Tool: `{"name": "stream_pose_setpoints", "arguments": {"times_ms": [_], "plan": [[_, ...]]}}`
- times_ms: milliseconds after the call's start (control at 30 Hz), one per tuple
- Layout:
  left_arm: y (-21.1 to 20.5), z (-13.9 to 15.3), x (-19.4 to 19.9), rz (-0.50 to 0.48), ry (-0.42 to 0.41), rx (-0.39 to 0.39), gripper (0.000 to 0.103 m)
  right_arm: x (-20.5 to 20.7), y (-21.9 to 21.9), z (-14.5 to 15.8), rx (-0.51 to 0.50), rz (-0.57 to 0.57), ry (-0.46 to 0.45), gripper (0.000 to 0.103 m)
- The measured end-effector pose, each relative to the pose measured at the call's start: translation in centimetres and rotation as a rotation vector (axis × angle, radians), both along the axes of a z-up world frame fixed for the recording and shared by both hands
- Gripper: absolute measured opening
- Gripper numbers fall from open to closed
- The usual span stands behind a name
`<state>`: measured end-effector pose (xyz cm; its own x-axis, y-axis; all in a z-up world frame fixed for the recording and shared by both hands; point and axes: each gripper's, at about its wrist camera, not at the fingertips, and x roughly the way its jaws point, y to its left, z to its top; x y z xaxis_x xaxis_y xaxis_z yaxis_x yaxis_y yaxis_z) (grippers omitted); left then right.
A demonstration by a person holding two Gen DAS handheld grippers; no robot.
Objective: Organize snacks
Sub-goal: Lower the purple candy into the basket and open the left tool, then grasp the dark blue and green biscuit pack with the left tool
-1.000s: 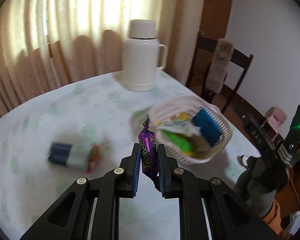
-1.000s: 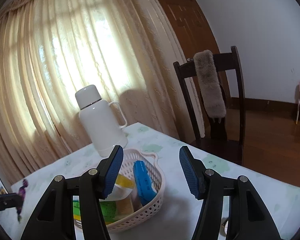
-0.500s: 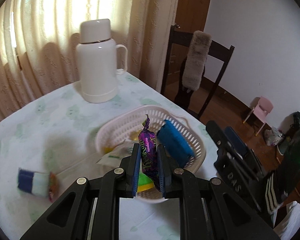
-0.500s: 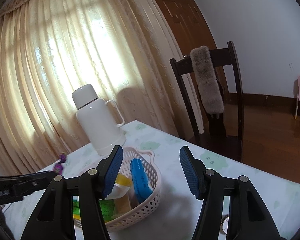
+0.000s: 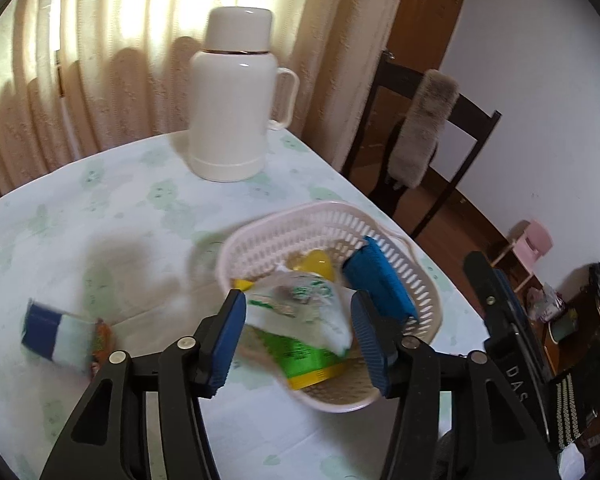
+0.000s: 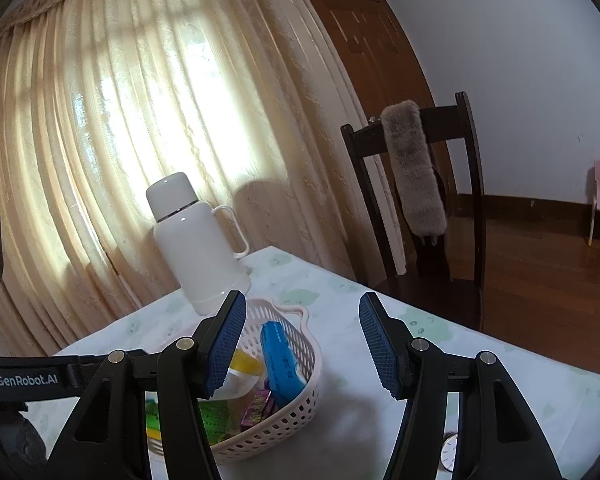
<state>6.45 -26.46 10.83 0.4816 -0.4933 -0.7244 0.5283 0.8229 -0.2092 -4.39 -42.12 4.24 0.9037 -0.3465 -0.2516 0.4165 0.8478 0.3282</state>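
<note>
Right wrist view: white thermos [image 6: 198, 242] on pale tablecloth [image 6: 460, 364], curtains [image 6: 120, 120] behind.

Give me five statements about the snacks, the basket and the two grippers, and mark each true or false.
1. The left gripper is open and holds nothing. True.
2. The purple candy lies in the basket. True.
3. The right gripper is shut on the blue packet. False: it is open and empty, and the packet lies in the basket.
4. A blue-and-white snack lies on the table, outside the basket. True.
5. The white thermos lies tipped over. False: it stands upright.
</note>
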Motion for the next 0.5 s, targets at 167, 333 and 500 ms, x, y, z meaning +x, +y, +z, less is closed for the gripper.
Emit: {"name": "stream_pose_setpoints", "arguments": {"times_ms": [167,333,500], "plan": [[2.4,0.2,0.4,0.071,-0.001,-0.003,0.067,-0.5,0.8,0.3,-0.034,0.015,-0.025,0.06],[5.4,0.4,1.3,0.155,0.005,-0.007,0.068,-1.0,2.0,0.7,-0.085,0.054,-0.062,0.06],[8.9,0.3,2.4,0.266,0.001,0.008,0.075,-0.9,2.8,0.9,-0.115,0.077,-0.057,0.061]]}}
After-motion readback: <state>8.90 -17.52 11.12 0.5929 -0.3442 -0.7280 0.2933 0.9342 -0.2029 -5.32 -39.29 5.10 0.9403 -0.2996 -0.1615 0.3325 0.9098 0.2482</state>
